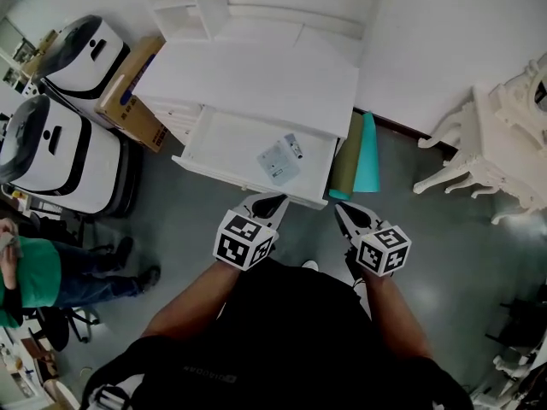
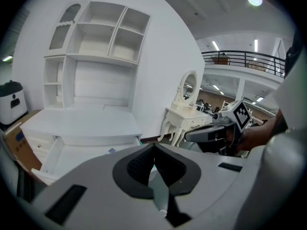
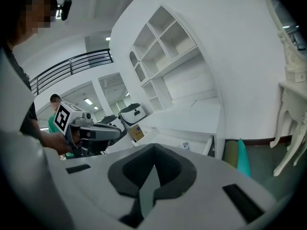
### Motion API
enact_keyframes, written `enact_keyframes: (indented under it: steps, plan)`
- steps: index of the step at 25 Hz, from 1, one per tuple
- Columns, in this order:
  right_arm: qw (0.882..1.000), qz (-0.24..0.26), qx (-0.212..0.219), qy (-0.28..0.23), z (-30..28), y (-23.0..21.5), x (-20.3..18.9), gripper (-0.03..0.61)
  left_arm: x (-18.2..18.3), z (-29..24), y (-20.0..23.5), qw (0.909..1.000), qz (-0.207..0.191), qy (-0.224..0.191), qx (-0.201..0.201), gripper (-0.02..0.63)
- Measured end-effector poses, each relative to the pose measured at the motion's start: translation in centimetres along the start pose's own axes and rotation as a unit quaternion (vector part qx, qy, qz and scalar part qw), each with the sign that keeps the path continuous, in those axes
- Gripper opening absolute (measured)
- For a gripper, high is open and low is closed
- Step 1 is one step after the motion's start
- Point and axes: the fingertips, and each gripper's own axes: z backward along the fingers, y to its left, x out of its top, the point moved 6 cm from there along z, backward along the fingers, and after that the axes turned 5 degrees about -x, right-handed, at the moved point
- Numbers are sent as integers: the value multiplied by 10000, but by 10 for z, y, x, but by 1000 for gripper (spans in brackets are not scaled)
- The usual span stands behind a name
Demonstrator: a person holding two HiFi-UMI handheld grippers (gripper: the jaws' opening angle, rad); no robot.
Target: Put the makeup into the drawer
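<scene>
We're in a big open hall, more test workshop than home. Straight ahead of the left claw [image 1: 267, 202] stands a white desk [image 1: 256, 75] with bare shelves [image 2: 96, 37]. To the claw's right sits an ornate dressing table [image 2: 184, 116], and beyond it a railed mezzanine [image 2: 249, 59] under strip lights. To the claw's left are white machines [image 1: 60, 156] and a cardboard box [image 1: 128, 88], all on a bare grey floor [image 1: 444, 254].

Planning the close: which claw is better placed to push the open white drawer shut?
Left, likely. Left claw, shut, points at the white drawer's front panel; right claw, also shut, sits past its right corner.
</scene>
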Motion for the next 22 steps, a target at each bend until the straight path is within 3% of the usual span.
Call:
enact_keyframes:
  steps: [9, 22]
  plan:
    - [9996, 173, -205, 8, -19, 44, 2, 28, -11, 31, 29, 9999, 27, -43, -112, 11]
    - [9995, 62, -307, 10, -21, 60, -7, 28, -21, 48, 33, 9998, 51, -62, -167, 11]
